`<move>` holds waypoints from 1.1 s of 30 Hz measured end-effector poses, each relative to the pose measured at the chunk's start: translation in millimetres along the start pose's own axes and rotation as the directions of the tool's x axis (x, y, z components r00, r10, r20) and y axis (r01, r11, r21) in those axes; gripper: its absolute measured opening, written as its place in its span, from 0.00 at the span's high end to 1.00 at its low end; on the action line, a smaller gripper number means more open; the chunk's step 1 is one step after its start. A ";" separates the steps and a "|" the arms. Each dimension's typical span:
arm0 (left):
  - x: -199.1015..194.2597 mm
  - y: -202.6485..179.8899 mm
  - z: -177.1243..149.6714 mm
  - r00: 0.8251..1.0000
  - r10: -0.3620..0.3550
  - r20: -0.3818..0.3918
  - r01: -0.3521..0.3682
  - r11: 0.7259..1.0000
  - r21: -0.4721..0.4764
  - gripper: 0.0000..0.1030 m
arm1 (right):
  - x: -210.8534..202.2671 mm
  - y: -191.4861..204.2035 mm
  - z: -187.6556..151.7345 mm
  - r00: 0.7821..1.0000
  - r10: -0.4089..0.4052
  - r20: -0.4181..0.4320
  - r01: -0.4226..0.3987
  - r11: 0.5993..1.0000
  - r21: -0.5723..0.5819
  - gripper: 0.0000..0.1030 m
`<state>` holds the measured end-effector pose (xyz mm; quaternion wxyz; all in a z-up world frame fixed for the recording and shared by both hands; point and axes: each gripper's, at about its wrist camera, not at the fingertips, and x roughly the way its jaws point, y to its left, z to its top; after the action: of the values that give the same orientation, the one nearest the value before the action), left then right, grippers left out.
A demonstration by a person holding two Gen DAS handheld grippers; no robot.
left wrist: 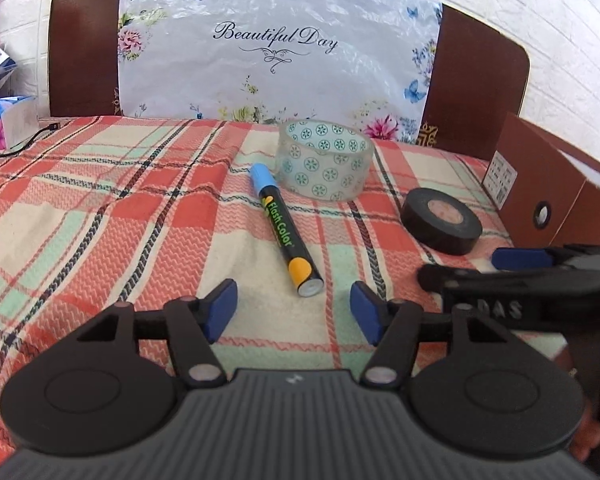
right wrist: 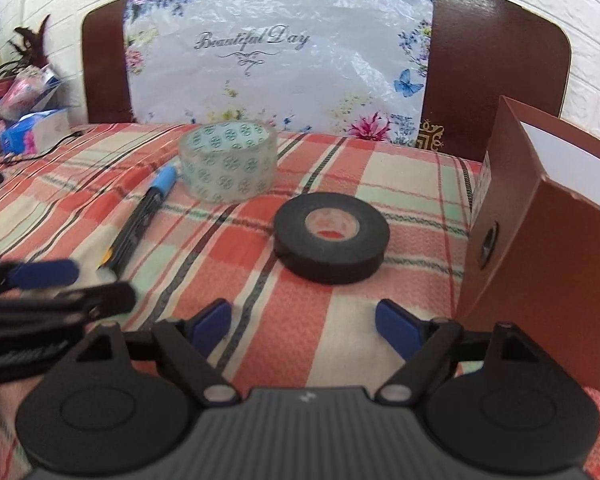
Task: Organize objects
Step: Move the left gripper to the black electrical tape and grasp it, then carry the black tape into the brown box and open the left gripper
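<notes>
A black marker with a blue cap lies on the plaid cloth, just ahead of my open, empty left gripper; it also shows in the right wrist view. A clear patterned tape roll stands behind it. A black tape roll lies flat to the right, straight ahead of my open, empty right gripper, with a gap between them. Each gripper shows at the edge of the other's view: the right, the left.
An open brown cardboard box stands at the right edge of the cloth. A wooden headboard with a floral plastic sheet rises behind. A tissue pack and a black cable lie at far left.
</notes>
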<state>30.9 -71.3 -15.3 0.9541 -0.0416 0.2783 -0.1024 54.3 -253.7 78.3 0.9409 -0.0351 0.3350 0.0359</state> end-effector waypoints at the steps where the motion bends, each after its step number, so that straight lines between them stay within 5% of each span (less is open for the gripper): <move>1: 0.1 1.0 0.0 1.000 -0.006 0.005 0.006 1.000 -0.011 0.38 | 5.2 -1.0 3.0 1.000 -0.004 -0.001 0.004 1.000 0.013 0.17; 8: 0.3 6.0 -1.9 0.999 -0.030 0.023 0.031 0.998 -0.053 0.38 | 41.0 -5.7 24.2 0.999 -0.039 -0.007 0.039 0.995 0.089 0.10; 10: 0.2 6.3 -2.1 0.999 -0.031 0.024 0.032 0.998 -0.055 0.38 | 44.8 -8.0 26.1 0.999 -0.042 -0.006 0.042 0.994 0.103 0.19; 13: -0.1 7.6 -2.3 0.999 -0.036 0.024 0.037 0.997 -0.062 0.38 | 36.8 -12.2 22.1 1.000 -0.013 -0.009 0.014 0.995 0.096 0.21; 20: -1.1 7.1 -1.7 0.999 -0.036 0.019 0.037 0.998 -0.050 0.38 | -41.4 -34.4 -37.9 0.999 0.040 -0.022 -0.040 0.999 -0.010 0.21; 25: -6.7 -10.6 -1.6 1.000 0.006 -0.019 -0.005 0.999 0.040 0.39 | -118.2 -85.4 -99.8 0.998 -0.055 -0.024 0.056 0.998 0.043 0.21; 27: -15.3 -24.3 -0.9 0.996 -0.062 -0.060 0.063 0.998 0.010 0.39 | -140.1 -101.4 -114.7 0.994 -0.108 -0.026 0.110 0.990 0.089 0.18; 30: -29.6 -66.3 4.9 0.955 -0.259 -0.145 0.263 0.965 0.007 0.39 | -155.2 -114.7 -128.9 0.993 -0.117 -0.027 0.120 0.986 0.119 0.15; 33: -40.0 -117.2 8.7 0.888 -0.396 -0.234 0.422 0.903 0.073 0.40 | -156.6 -112.6 -131.5 0.992 -0.129 -0.010 0.129 0.987 0.093 0.16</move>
<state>-17.6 -176.7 28.9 0.8762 -0.0297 0.3573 -0.3220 -139.0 -384.4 80.4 0.9411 -0.0128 0.3353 -0.0409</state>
